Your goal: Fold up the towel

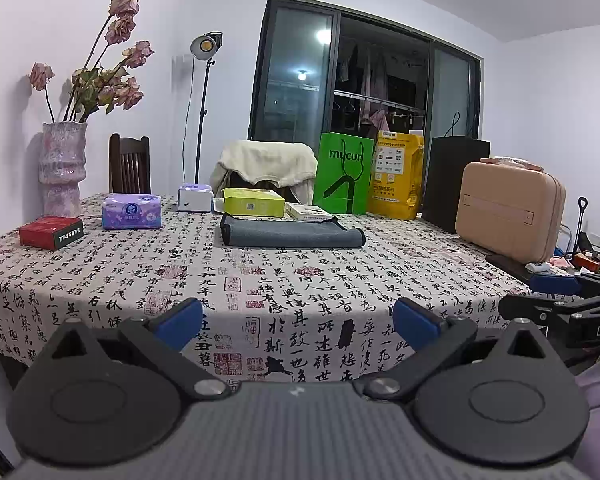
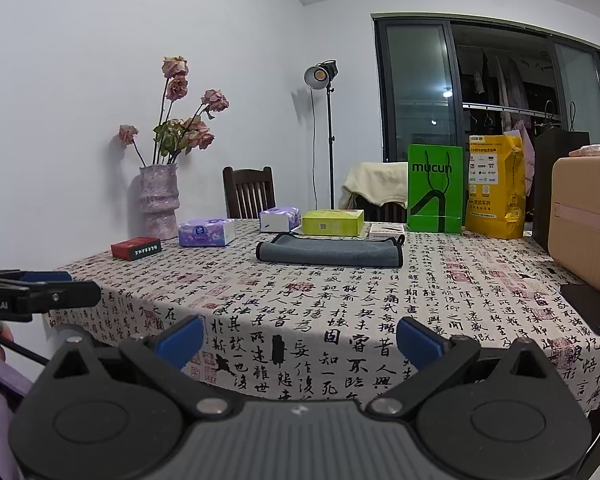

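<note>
Towel, grey microfibre with dark edging (image 1: 290, 233), lay doubled over near the far middle of the calligraphy-print table (image 1: 300, 280), just in front of a lime-green box (image 1: 254, 202) and well apart from us. We held both tongs, left (image 1: 298, 316) and right (image 2: 300, 338), spread open and empty above the near edge. We judged the cloth light, soft and limp, likely to sag and slide on the tablecloth, so best pinched at two corners of one edge, one per tong.
</note>
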Demonstrator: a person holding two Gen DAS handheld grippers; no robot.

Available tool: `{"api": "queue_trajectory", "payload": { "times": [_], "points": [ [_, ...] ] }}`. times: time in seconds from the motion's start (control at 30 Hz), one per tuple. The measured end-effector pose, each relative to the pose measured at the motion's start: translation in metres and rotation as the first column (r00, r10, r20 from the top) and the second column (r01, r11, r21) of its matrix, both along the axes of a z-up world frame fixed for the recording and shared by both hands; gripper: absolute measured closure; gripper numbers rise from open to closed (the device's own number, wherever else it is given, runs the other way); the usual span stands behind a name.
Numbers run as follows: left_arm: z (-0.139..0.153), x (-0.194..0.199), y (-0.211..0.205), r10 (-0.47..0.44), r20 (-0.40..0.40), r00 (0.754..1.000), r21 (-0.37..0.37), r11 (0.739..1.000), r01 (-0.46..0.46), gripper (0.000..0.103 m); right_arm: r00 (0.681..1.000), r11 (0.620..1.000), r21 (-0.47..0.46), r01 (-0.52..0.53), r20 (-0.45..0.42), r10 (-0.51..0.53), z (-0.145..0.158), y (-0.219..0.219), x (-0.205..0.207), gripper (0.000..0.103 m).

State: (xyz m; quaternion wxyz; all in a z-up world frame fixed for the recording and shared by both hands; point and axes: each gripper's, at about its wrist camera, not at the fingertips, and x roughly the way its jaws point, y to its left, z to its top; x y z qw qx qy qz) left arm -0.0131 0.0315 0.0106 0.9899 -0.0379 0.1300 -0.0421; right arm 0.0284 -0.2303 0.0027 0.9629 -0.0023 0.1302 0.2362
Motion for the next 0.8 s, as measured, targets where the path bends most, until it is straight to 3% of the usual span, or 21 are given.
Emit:
{"api": "queue_trajectory", "payload": {
  "times": [0.8],
  "points": [
    [0.0009, -0.0013, -0.0009, 0.008, 0.004, 1.000, 0.002, 1.000, -0.008, 0.000, 1.000, 1.000, -0.003, -0.004, -0.002, 0.004, -0.0007, 0.0028, 0.0016, 0.000]
  ]
}}
